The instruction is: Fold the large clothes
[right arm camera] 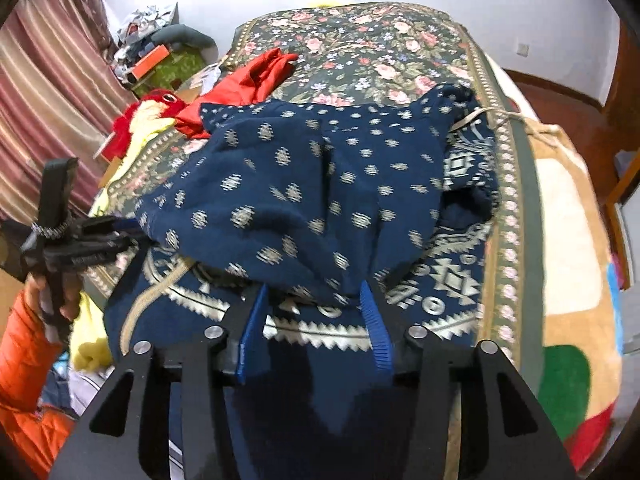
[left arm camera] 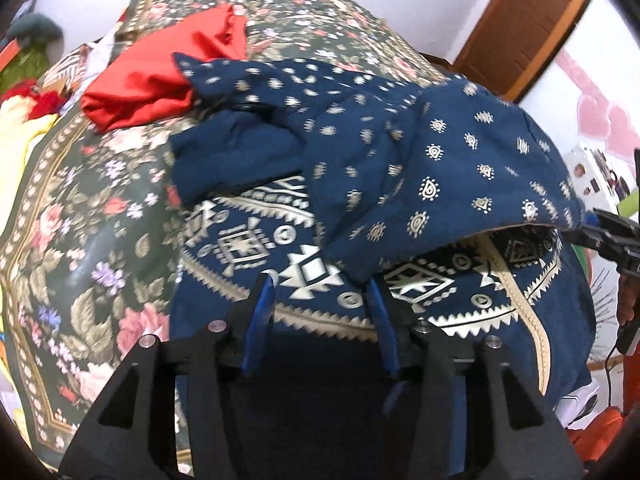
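Observation:
A large navy garment lies on the bed, its dotted upper part [left arm camera: 440,152] folded over its cream geometric border [left arm camera: 240,244]. My left gripper [left arm camera: 318,294] stands open just above that border. The fold's lower edge hangs between its blue fingers [left arm camera: 260,308], and the pads do not press on it. In the right wrist view the same garment [right arm camera: 304,192] fills the middle. My right gripper [right arm camera: 314,304] is open over its near edge, with a drooping fold of cloth between the fingers. Each view also catches the other gripper: the right one [left arm camera: 612,236] and the left one [right arm camera: 84,240], both at the fold's edge.
A floral bedspread [left arm camera: 80,240] covers the bed. Red cloth [left arm camera: 160,76] lies beyond the garment, with yellow and red items [right arm camera: 140,128] at the bed's left side. A colourful blanket [right arm camera: 568,280] runs along the right. An orange sleeve [right arm camera: 24,360] shows at lower left.

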The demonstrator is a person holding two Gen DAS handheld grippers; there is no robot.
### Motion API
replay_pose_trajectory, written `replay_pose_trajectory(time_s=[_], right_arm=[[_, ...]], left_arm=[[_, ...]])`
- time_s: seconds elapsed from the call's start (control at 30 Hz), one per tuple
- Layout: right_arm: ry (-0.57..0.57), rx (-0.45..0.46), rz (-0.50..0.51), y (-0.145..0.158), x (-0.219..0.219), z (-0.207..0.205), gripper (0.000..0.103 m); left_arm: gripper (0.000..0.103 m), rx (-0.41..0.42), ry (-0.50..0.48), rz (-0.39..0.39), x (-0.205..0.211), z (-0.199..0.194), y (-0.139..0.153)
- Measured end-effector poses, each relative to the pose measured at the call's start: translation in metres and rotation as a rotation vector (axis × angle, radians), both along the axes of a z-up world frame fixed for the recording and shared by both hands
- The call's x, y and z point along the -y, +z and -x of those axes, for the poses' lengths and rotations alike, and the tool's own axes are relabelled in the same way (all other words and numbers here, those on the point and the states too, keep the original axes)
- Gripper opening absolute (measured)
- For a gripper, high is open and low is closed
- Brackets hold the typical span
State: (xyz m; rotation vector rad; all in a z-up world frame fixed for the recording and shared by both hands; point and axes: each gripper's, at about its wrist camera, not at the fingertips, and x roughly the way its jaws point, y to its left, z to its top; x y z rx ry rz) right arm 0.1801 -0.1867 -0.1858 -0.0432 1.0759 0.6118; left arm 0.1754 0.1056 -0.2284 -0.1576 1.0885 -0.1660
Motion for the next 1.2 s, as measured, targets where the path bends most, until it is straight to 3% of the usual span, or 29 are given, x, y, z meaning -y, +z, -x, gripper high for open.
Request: replay_pose_trajectory(time_s=[0.17,0.33,0.43,0.5,0.7,0.93,1.2], right_arm=[[-0.048,0.008,0.016,0.007,0.018,-0.004,0.044],[-0.135,0.053,0.005,0.024,0.042,-0.018,0.045],[-0.198,0.083,-0.008,0.033,0.053,-0.029,0.06],[-0.237,0.106,-0.015,0.037,0.058,-0.039,0.062],[-0.302,0.08,-0.037,0.03,0.065,-0.075,0.063],[-0.373,-0.043,-0.068,-0.008,0.072,-0.116,0.063],[-0.424,-0.157,-0.091,-0.045,0.079,-0.154,0.063]], left_arm=[[0.05,0.036,0.046,-0.037,-0.018,0.003,0.016],[0.061,0.093,0.098,-0.049,-0.039,-0.004,0.039],[0.065,0.121,0.14,-0.064,-0.053,-0.018,0.048],[0.065,0.121,0.155,-0.053,-0.062,-0.031,0.049],[0.068,0.068,0.213,0.063,-0.087,-0.077,0.03],[0.068,-0.009,0.253,0.261,-0.102,-0.124,-0.008],[0.068,-0.072,0.268,0.326,-0.104,-0.167,-0.044]])
